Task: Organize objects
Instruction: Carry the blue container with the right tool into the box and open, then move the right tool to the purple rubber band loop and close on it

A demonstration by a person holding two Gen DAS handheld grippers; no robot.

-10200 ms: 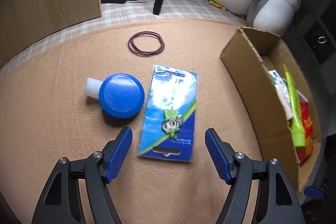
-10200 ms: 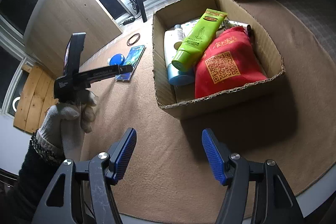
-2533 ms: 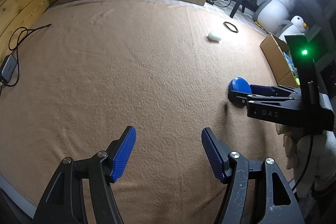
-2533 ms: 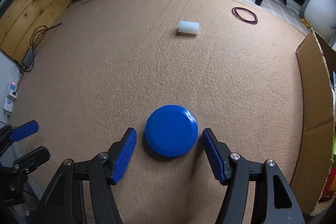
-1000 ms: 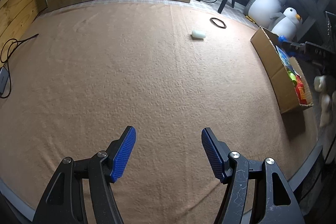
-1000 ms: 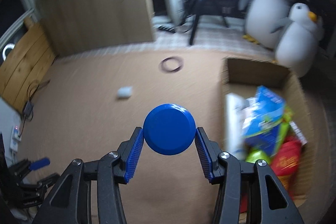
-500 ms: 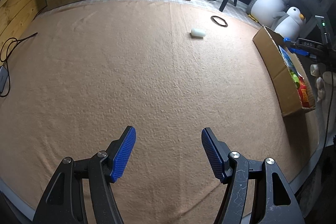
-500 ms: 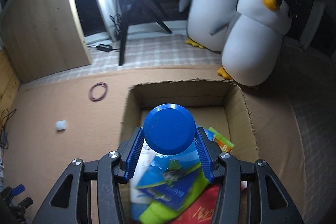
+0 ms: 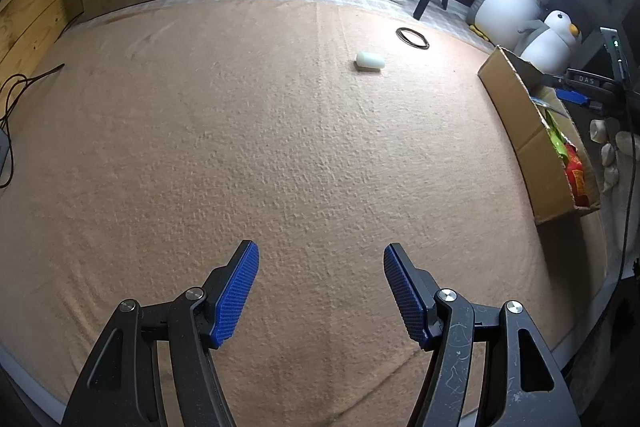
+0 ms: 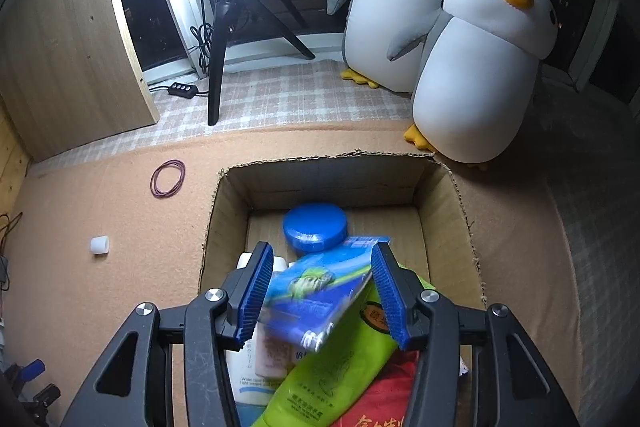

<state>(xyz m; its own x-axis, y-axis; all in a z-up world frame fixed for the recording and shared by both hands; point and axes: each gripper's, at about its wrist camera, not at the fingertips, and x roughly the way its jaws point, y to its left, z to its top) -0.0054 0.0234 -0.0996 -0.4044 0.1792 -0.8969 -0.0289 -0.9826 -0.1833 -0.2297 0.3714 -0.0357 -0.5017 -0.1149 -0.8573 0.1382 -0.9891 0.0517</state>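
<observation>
Blue disc [image 10: 315,228] on box [image 10: 464,227] floor, beyond empty right tongs [image 10: 320,291].

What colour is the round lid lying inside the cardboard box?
The lid is blue; the right wrist view shows it best.

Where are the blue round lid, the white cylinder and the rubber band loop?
blue round lid [image 10: 315,225]: right wrist view, top face.
white cylinder [image 10: 99,245]: right wrist view, side wall.
rubber band loop [image 10: 154,179]: right wrist view, left strand.
</observation>
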